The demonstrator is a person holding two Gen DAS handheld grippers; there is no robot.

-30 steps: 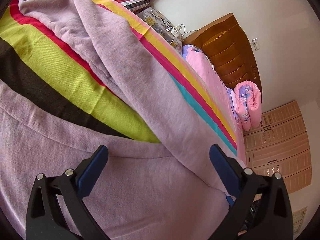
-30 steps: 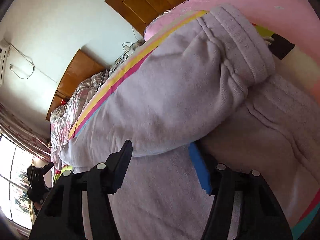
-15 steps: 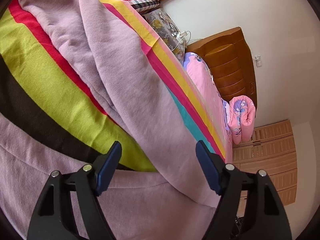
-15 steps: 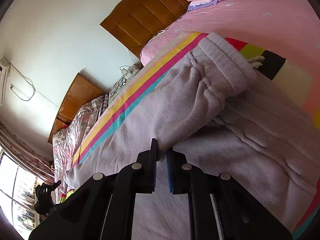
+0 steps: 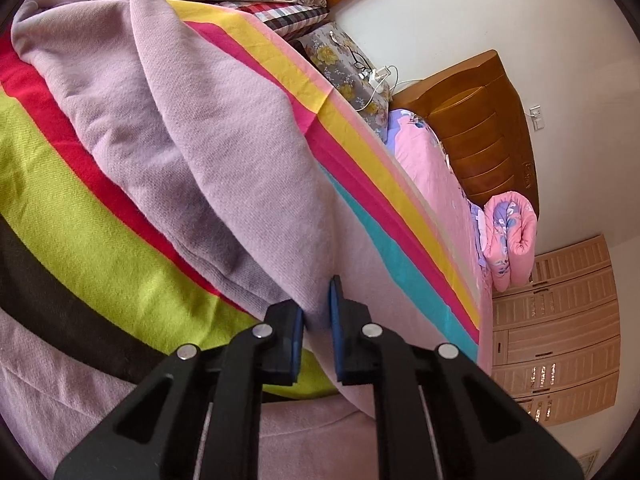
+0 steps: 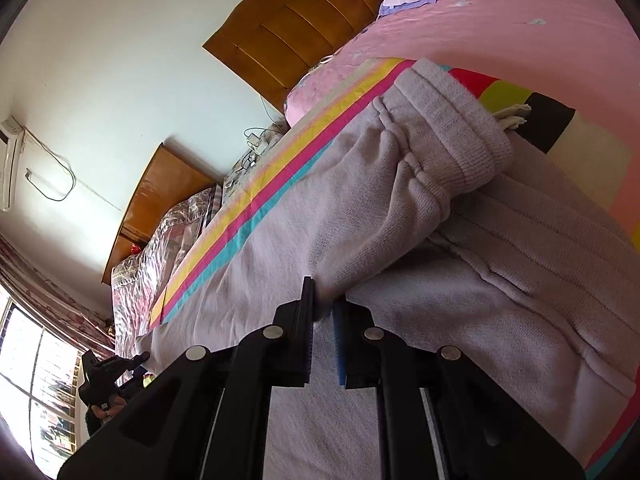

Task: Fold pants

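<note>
Lilac knit pants (image 5: pixel 208 128) lie across a striped blanket (image 5: pixel 100 256) on a bed. In the left wrist view my left gripper (image 5: pixel 317 312) is shut on a pinched fold of the pants leg, blue pads pressing the cloth from both sides. In the right wrist view the ribbed waistband (image 6: pixel 456 128) of the pants (image 6: pixel 360 208) lies folded over, with a cream drawstring (image 6: pixel 512 114) poking out. There my right gripper (image 6: pixel 323 308) is shut on the edge of the upper layer of the pants. My left gripper (image 6: pixel 108 372) also shows small at the far lower left.
The striped blanket (image 6: pixel 256 200) covers a pink bedsheet (image 6: pixel 500 20). Wooden headboards (image 6: pixel 296 28) stand against the white wall. A rolled pink quilt (image 5: pixel 512 236) lies by the headboard (image 5: pixel 488 128). A nightstand with cables (image 5: pixel 372 76), a wardrobe (image 5: pixel 560 328) and a window (image 6: pixel 36 380) are around.
Both grippers went from open to shut on the pants cloth, the right first, then the left. The left gripper also slid along the pants leg toward the blanket's edge.
</note>
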